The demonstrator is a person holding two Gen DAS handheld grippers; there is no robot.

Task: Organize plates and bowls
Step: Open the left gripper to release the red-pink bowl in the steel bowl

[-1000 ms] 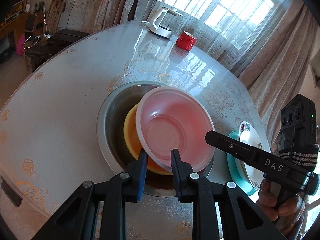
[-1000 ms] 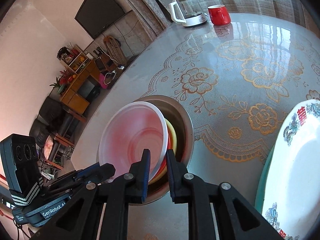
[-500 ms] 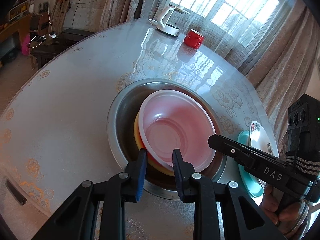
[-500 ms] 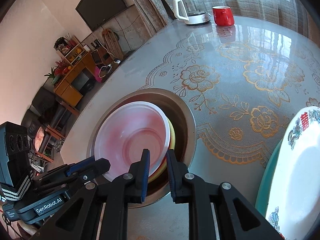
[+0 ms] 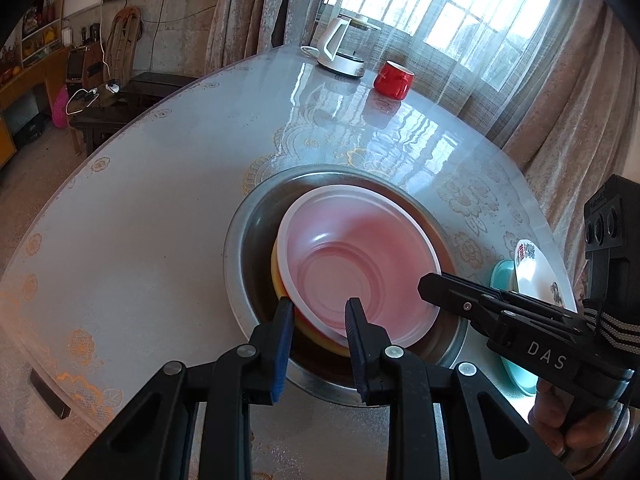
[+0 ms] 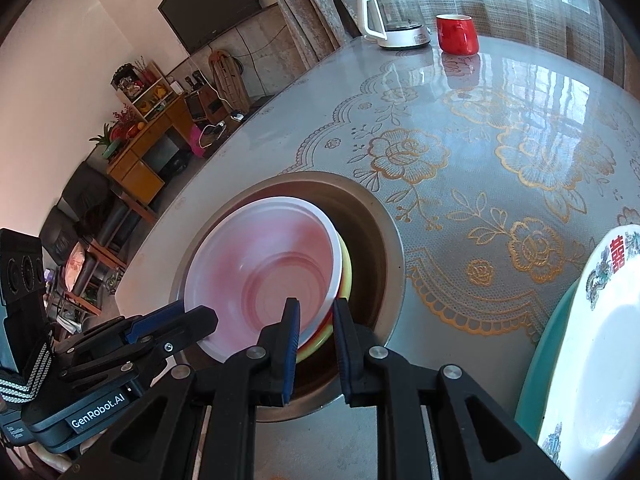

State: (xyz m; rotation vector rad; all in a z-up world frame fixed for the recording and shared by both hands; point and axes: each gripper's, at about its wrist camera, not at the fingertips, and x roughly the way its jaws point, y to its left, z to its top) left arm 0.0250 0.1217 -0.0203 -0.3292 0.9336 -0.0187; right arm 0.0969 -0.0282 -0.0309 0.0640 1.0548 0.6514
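Looking light, thin and bendy, pink bowl (image 5: 360, 268); best gripped at rim. Both left gripper (image 5: 318, 316) and right gripper (image 6: 316, 316) part-open, holding nothing.

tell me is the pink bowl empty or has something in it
Empty. The pink bowl shows its bare ringed bottom in both wrist views, and it sits nested on a yellow bowl inside the steel basin.

Bowls (image 5: 356, 272) in basin (image 5: 248, 248), plates (image 6: 600, 360) right.

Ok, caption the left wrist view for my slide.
Left tongs open at the rim of a pink bowl stacked in a steel basin, right tongs alongside.
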